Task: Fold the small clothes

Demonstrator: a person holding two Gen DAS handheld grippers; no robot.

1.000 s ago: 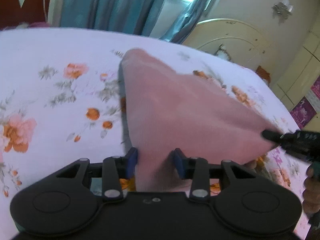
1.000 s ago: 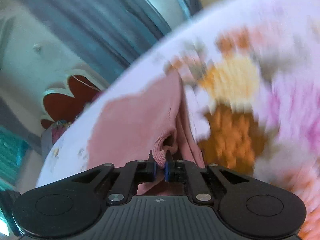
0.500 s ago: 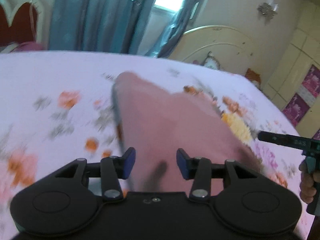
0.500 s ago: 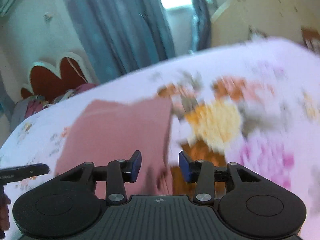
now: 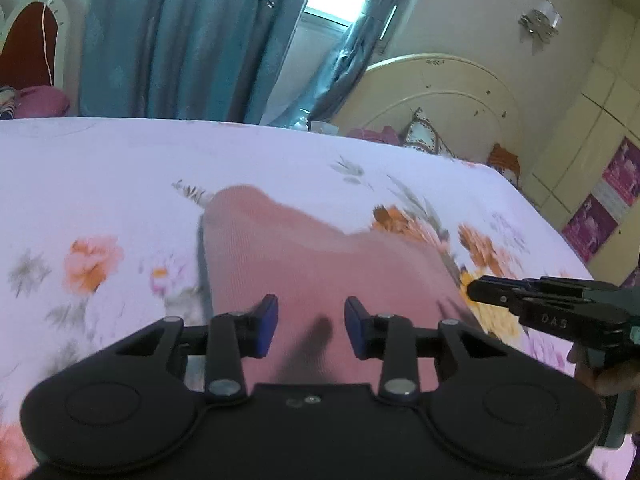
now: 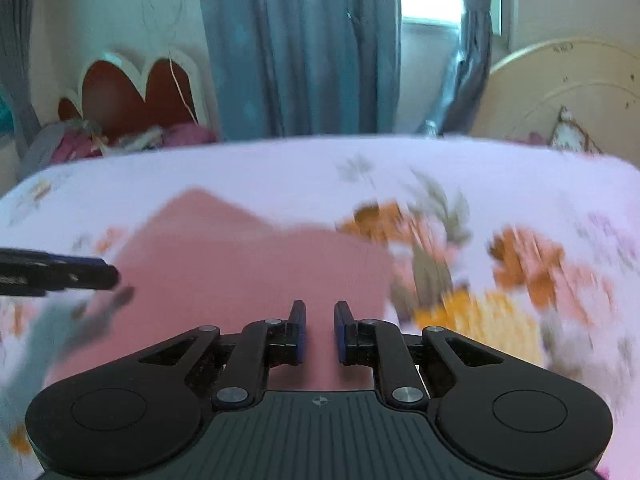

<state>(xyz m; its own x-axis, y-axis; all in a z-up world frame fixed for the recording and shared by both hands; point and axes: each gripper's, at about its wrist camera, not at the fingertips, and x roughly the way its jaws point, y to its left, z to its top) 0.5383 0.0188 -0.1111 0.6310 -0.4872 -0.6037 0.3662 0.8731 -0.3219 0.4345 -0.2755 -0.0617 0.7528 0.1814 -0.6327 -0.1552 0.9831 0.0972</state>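
Pink garment (image 5: 320, 264) lying flat on the floral bedsheet (image 5: 100, 184), near edge of the bed, spread from 9 o'clock toward 3 o'clock in the left wrist view. Far edge uneven: one raised corner at 11 o'clock, a lower step toward 1 o'clock. Surface smooth; layering not determinable owing to blur.

Left gripper (image 5: 311, 326) positioned above the near part of the garment, jaws parted wide, nothing between the blue pads (image 5: 266, 325). Contact with the cloth not determinable.

Right gripper (image 6: 320, 330) also over the garment's near edge, jaws parted by a narrow gap, nothing held. Seen in the left wrist view at 3 o'clock, black tip just beside the garment's right edge, over an orange-yellow flower print.

Left gripper's tip visible in the right wrist view at 9 o'clock, by the garment's left edge.

Beyond the bed: teal curtains (image 5: 180, 40) at 12 o'clock, cream headboard (image 5: 440, 104) at 2 o'clock, red scalloped panel (image 6: 132, 96) at 10 o'clock. Right wrist view heavily blurred on the sheet.
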